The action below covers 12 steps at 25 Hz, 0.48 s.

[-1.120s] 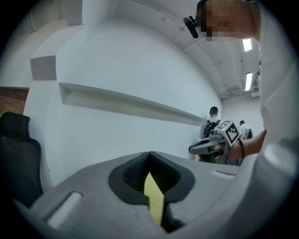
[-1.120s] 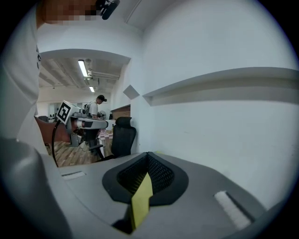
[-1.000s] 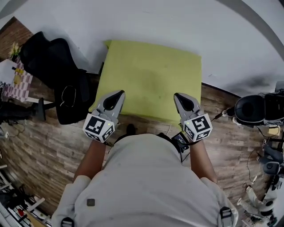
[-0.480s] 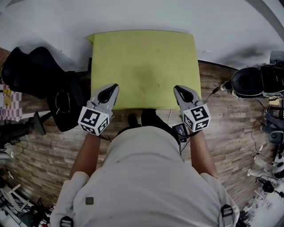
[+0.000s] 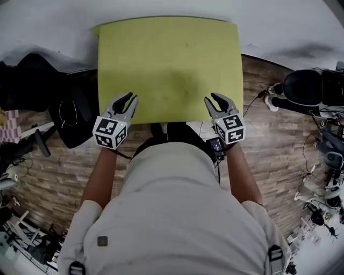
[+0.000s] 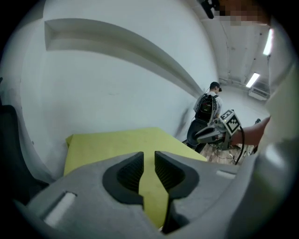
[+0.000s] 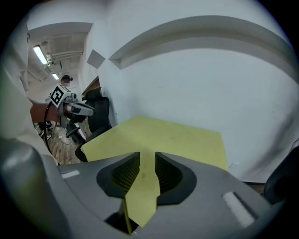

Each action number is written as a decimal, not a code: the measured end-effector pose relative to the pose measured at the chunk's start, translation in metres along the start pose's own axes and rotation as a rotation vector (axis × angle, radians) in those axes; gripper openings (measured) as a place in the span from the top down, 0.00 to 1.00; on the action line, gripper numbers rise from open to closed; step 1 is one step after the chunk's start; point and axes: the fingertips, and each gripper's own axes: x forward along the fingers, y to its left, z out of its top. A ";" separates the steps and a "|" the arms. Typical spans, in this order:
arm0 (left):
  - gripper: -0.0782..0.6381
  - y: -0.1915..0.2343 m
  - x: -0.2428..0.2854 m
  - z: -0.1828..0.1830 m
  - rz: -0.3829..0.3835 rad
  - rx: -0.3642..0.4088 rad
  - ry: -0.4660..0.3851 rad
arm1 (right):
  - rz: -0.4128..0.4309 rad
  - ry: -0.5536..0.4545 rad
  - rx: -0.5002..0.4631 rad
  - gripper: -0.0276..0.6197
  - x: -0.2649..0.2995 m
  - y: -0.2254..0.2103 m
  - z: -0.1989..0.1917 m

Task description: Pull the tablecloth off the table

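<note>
A yellow-green tablecloth (image 5: 169, 64) lies flat over the table in the head view. My left gripper (image 5: 129, 96) sits at the cloth's near edge on the left, and my right gripper (image 5: 214, 97) at the same edge on the right. Both sets of jaws are opening. In the left gripper view the cloth (image 6: 117, 144) runs through the narrow gap of the left gripper (image 6: 149, 156), and the pads stand off it. In the right gripper view a fold of cloth (image 7: 177, 137) stands between the jaws of the right gripper (image 7: 147, 156), also unpressed.
A black office chair (image 5: 32, 80) stands left of the table and another black chair (image 5: 312, 91) to the right. The table backs onto a white wall (image 5: 161, 8). The floor is wood planks (image 5: 54, 172), with cables and gear (image 5: 322, 193) at the far right.
Both grippers' jaws have parted from shut. The table now sits squarer and higher in the head view, with both grippers right at the cloth's near edge.
</note>
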 end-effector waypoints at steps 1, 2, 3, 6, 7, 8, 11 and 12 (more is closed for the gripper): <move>0.78 0.004 0.008 -0.008 0.008 -0.015 0.025 | 0.000 0.025 0.000 0.76 0.007 -0.007 -0.010; 0.77 0.009 0.015 -0.016 0.016 -0.031 0.052 | 0.002 0.054 0.004 0.74 0.015 -0.013 -0.021; 0.76 0.013 0.021 -0.024 0.024 -0.047 0.079 | 0.006 0.084 0.016 0.73 0.022 -0.019 -0.032; 0.71 0.025 0.041 -0.047 0.048 -0.081 0.149 | 0.018 0.171 0.063 0.66 0.042 -0.037 -0.063; 0.70 0.030 0.046 -0.055 0.058 -0.086 0.170 | 0.021 0.196 0.067 0.65 0.048 -0.041 -0.072; 0.68 0.034 0.052 -0.063 0.068 -0.092 0.191 | 0.025 0.219 0.067 0.63 0.054 -0.045 -0.081; 0.64 0.046 0.067 -0.089 0.094 -0.114 0.260 | 0.035 0.284 0.065 0.60 0.068 -0.052 -0.107; 0.62 0.049 0.072 -0.098 0.101 -0.123 0.283 | 0.037 0.305 0.060 0.59 0.074 -0.054 -0.115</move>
